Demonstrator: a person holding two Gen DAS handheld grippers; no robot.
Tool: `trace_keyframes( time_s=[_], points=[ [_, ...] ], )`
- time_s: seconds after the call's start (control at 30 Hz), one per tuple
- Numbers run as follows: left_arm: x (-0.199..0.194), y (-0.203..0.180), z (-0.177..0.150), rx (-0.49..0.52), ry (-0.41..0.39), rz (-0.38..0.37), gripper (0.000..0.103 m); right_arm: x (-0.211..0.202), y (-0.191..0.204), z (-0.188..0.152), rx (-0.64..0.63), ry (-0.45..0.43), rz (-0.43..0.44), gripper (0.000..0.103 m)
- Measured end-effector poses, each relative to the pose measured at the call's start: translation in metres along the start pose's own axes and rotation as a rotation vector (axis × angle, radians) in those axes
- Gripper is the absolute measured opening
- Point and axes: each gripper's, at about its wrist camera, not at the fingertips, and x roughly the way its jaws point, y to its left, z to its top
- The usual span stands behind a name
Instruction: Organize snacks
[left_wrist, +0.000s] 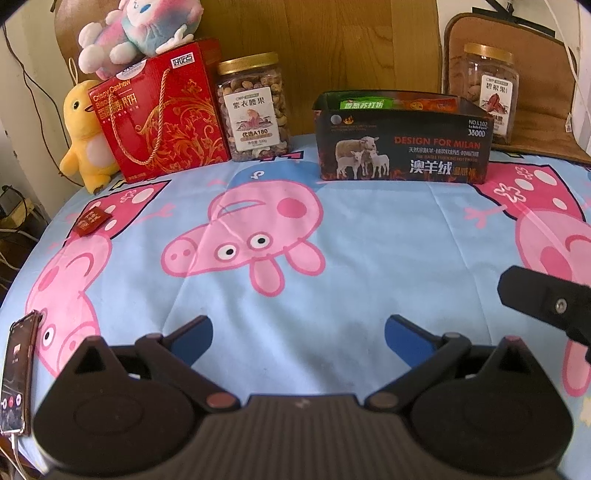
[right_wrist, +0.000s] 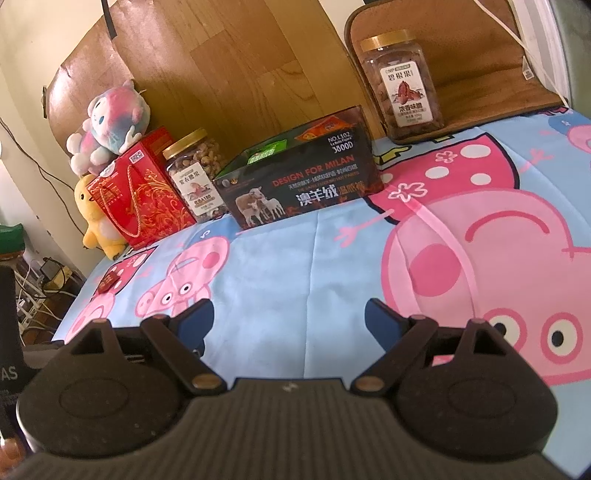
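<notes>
Snack packets (left_wrist: 397, 102): lower parts sitting hidden behind black box (left_wrist: 404, 147) wall. Phone (left_wrist: 16, 373): running off left frame edge, screen text unreadable.

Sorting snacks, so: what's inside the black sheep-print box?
In the black box, a green packet and an orange packet show above the rim; anything lower is hidden by its wall.

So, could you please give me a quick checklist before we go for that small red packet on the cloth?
1. Left tongs open and empty: ok.
2. Right tongs open and empty: ok.
3. Small red packet lying alone on the cloth, nothing on it: ok.
4. Dark open box upright with its top open: ok.
5. Room left in the box: cannot tell.
6. Phone at the table edge, near the left tongs: not ok.
</notes>
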Motion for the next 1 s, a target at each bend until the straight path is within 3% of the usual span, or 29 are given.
trace_keyframes(
  time_s=[1.0],
  points=[
    [-0.0004, 0.0, -0.0003, 0.005, -0.004, 0.005, 0.103, -0.0016, -0.0015, 0.0008, 0.005, -0.007, 0.005, 0.091]
  ],
)
